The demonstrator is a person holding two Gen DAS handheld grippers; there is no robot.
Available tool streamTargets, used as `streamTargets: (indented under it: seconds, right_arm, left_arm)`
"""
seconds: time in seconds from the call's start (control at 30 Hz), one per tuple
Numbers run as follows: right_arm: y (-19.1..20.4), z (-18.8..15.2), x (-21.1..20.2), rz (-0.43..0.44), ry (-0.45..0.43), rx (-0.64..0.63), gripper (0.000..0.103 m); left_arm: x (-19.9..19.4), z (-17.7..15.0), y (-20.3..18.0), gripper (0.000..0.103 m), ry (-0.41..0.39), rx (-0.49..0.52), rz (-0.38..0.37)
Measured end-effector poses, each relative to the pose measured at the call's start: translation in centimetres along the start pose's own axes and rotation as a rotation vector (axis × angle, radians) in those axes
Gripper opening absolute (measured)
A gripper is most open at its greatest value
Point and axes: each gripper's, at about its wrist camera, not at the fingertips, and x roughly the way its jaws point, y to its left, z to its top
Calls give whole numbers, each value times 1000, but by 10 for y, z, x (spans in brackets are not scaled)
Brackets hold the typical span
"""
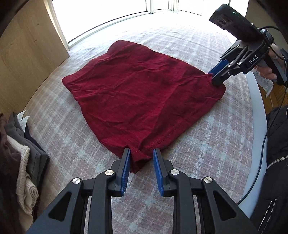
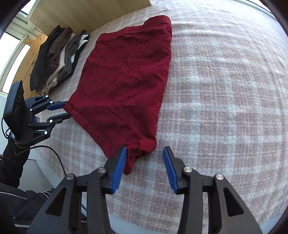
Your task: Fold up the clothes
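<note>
A dark red garment [image 1: 136, 93] lies folded flat on the plaid bed cover [image 1: 207, 136]; it also shows in the right wrist view [image 2: 126, 79]. My left gripper [image 1: 141, 153] is open, its blue pads on either side of the garment's near corner. It shows in the right wrist view [image 2: 67, 108] at the garment's left corner. My right gripper [image 2: 144, 153] is open, with another corner of the garment between its fingers. In the left wrist view it [image 1: 211, 76] sits at the garment's right corner.
A pile of folded clothes [image 2: 57, 57] in black, brown, cream and grey lies by the wooden headboard [image 1: 27, 59]; it shows at the left edge of the left wrist view [image 1: 19, 156]. A bright window [image 1: 117, 10] is beyond the bed. The bed's edge [image 1: 259, 115] runs along the right.
</note>
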Motion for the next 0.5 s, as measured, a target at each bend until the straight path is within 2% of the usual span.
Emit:
streamTargets:
  seconds: [0.03, 0.1, 0.13, 0.23, 0.3, 0.33, 0.47, 0.5]
  right_arm:
    - [2, -1, 1, -4, 0, -5, 42]
    - [9, -1, 5, -9, 1, -21, 42]
    - [13, -1, 7, -24, -2, -33, 42]
    - [20, -1, 9, -63, -14, -68, 42]
    - [20, 0, 9, -80, -14, -82, 38]
    - [20, 1, 10, -85, -13, -80, 34]
    - [14, 5, 12, -65, -9, -41, 26]
    - [14, 6, 13, -59, -7, -33, 26]
  left_arm:
    - [0, 0, -1, 26, 4, 15, 4]
    - [1, 1, -3, 35, 12, 44, 11]
    - [1, 2, -4, 36, 15, 58, 15]
    - [2, 3, -6, 36, 27, 102, 26]
    - [3, 3, -8, 34, 35, 132, 33]
    - [3, 4, -9, 34, 37, 146, 35]
    - [-12, 13, -17, 43, -38, 207, -40]
    - [-1, 13, -19, 42, -3, 226, -36]
